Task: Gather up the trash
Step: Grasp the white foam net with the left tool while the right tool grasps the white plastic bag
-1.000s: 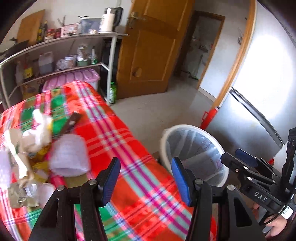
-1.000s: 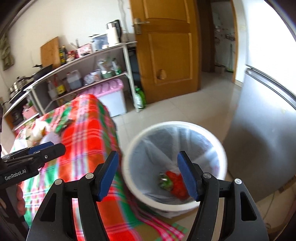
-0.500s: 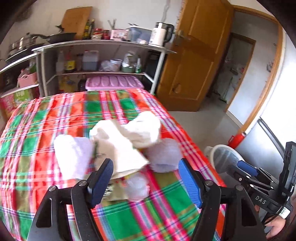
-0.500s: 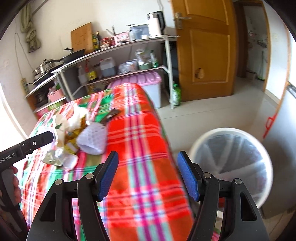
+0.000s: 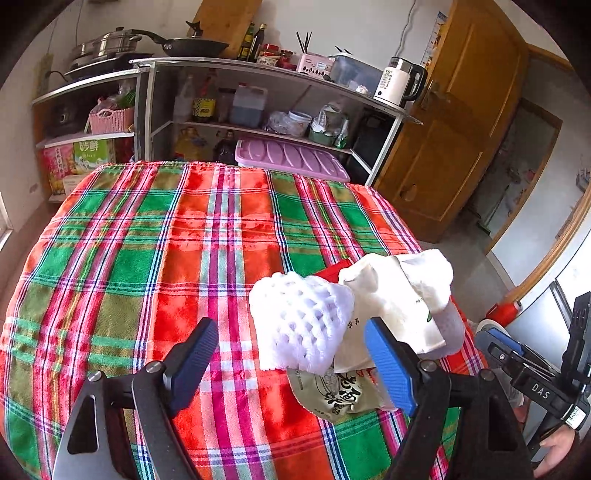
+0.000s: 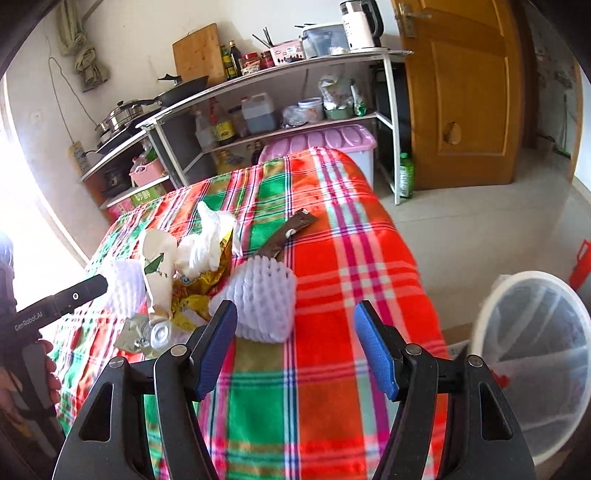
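Both tools, left tool (image 5: pixel 291 363) and right tool (image 6: pixel 295 347), gape over the trash pile (image 6: pixel 192 273).

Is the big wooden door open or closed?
Closed, it looks like. In the right wrist view the wooden door sits flat in its frame, with no gap showing beside the handle.

A red, green and pink plaid tablecloth (image 5: pixel 155 258) covers the table. At its four o'clock lies a white foam mesh fruit sleeve (image 5: pixel 299 321), a cream paper wrapper (image 5: pixel 384 295) and an olive-green snack packet (image 5: pixel 332 397). Blue ribbed pads (image 5: pixel 388 362) line black gripper arms. A white-rimmed bin (image 6: pixel 532 332) stands at three o'clock.
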A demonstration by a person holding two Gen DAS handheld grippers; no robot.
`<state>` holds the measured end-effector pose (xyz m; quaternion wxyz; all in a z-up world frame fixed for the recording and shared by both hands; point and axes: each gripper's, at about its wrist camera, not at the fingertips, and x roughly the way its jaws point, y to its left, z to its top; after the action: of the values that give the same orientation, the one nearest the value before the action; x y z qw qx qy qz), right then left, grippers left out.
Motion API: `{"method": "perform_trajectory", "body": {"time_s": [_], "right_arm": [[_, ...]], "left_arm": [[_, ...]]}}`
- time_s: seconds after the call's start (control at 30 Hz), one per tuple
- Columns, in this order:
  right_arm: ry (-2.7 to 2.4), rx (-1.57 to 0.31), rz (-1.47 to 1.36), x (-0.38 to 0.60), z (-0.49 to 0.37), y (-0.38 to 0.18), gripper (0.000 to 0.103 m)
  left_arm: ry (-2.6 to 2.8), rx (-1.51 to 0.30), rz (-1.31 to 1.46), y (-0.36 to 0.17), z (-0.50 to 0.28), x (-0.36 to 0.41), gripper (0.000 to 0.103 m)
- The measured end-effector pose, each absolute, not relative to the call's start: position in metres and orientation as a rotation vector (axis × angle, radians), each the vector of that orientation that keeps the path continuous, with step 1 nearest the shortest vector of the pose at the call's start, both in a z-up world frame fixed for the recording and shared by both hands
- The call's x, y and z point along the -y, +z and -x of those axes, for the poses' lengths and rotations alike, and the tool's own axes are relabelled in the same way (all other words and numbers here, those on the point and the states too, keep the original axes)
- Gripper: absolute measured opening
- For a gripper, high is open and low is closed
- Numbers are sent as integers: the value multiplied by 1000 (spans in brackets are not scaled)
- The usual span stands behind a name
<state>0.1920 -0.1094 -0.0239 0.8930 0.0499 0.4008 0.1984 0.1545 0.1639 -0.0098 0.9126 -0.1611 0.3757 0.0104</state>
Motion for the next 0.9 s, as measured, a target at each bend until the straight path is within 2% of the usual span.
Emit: {"method": "perform_trajectory", "body": {"time_s": [0.07, 0.4, 0.5, 0.67, 0.73, 0.9], "right_arm": [[412, -837, -97, 105, -198, -26, 66], [439, -886, -128, 95, -220, -38, 67], [462, -893, -130, 92, -220, -40, 66], [511, -883, -164, 91, -219, -38, 66], [518, -907, -172, 90, -221, -42, 66], [519, -937, -214, 91, -222, -49, 66]], "left_arm": [[11, -786, 334, -14, -162, -166, 84], [-1, -854, 375, -35, -186, -168, 84], [17, -851, 362, -35, -188, -167, 80], [12, -851, 349, -35, -188, -164, 59], [9, -847, 336, -34, -188, -161, 55], [4, -854, 315, -34, -187, -157, 33]]}}
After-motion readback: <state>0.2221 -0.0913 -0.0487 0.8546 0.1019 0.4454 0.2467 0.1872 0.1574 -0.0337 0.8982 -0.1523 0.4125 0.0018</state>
